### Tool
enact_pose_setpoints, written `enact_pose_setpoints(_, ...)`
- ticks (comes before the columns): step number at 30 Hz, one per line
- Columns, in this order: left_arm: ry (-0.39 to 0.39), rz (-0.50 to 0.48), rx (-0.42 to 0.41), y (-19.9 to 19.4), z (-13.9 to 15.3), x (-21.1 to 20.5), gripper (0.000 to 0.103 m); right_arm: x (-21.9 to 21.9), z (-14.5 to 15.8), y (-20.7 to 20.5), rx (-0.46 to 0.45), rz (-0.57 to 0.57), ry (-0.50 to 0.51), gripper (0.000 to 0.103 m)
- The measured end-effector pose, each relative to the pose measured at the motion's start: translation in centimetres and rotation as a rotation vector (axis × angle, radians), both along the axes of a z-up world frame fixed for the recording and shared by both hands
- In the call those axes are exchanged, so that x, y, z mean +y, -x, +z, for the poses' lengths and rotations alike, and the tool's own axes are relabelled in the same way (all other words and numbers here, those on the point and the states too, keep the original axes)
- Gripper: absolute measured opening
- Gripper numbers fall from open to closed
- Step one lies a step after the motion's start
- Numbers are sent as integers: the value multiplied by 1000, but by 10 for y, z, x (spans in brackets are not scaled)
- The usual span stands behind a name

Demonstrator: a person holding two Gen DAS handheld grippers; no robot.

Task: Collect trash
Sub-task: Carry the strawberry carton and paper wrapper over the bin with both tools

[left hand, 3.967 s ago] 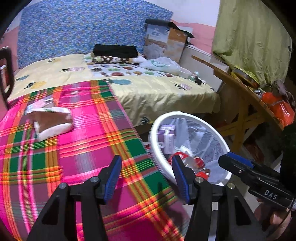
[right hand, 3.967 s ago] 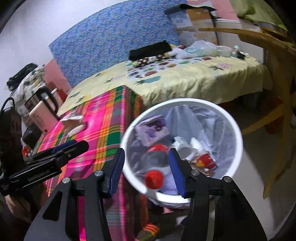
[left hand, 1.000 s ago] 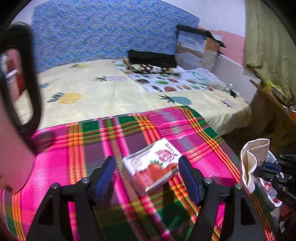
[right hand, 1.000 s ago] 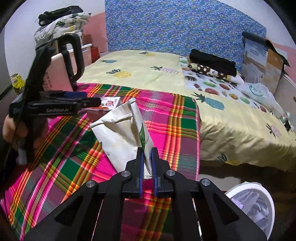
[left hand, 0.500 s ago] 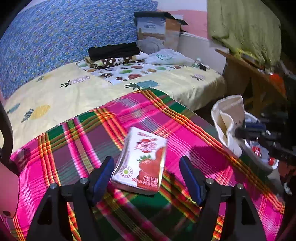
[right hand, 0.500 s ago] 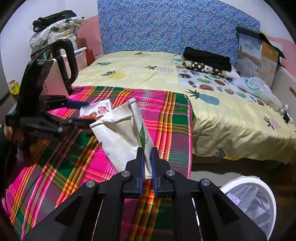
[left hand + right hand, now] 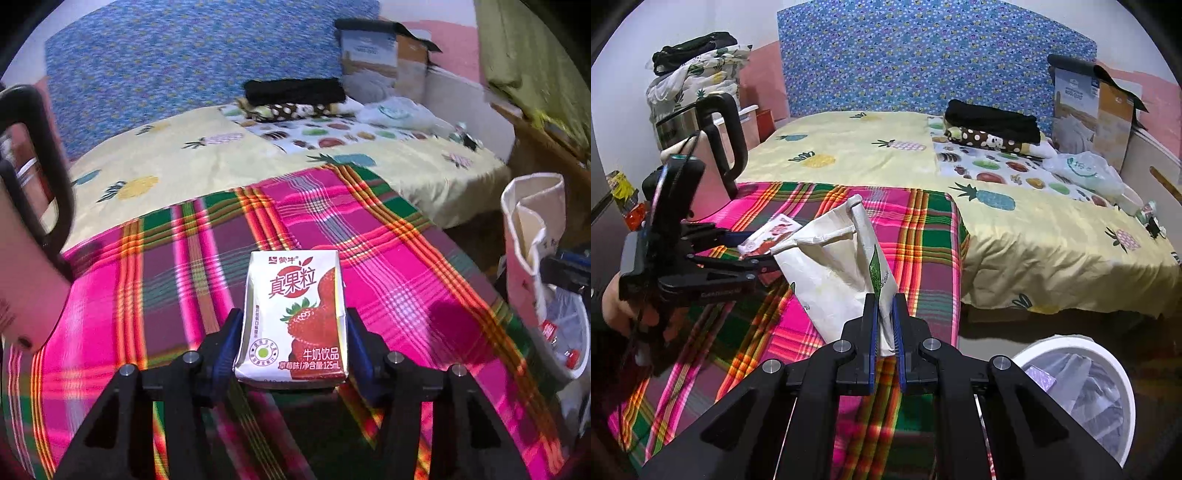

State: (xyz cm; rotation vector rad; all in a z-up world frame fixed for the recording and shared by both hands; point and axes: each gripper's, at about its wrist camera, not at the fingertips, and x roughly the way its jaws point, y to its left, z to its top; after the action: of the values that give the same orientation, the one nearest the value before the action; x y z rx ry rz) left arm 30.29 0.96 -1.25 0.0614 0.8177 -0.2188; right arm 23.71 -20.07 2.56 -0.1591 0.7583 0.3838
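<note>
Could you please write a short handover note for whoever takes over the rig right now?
Left gripper: closed on the strawberry milk carton, above the plaid cloth.
Right gripper: clamped on the white paper bag, held above the cloth's edge.
White bin: on the floor to the right, lined, with trash already inside.
Done: both remaining pieces are gripped.
Left: carry the bag and the carton over the bin and release them. No other loose trash shows on the cloth.

Milk carton [image 7: 295, 314] on plaid cloth [image 7: 388, 266]; bin [image 7: 1108, 391] right, below.
</note>
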Motion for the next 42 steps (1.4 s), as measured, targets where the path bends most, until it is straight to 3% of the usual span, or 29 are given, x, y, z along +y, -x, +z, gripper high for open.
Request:
enact_pose_setpoints(11, 70, 94, -63, 79, 41, -9, 56, -11, 13, 36, -25, -13, -35, 8)
enact_pose_setpoints(22, 138, 96, -89, 144, 56, -35, 56, -28, 18, 74, -34, -36, -77, 8)
enact_pose_setpoints(31, 149, 53, -86, 161, 59, -63, 56, -48, 17, 88, -33, -83, -98, 8)
enact_pose_setpoints(42, 140, -48, -78, 152, 56, -113, 56, -83, 12, 93, -38, -174, -111, 8)
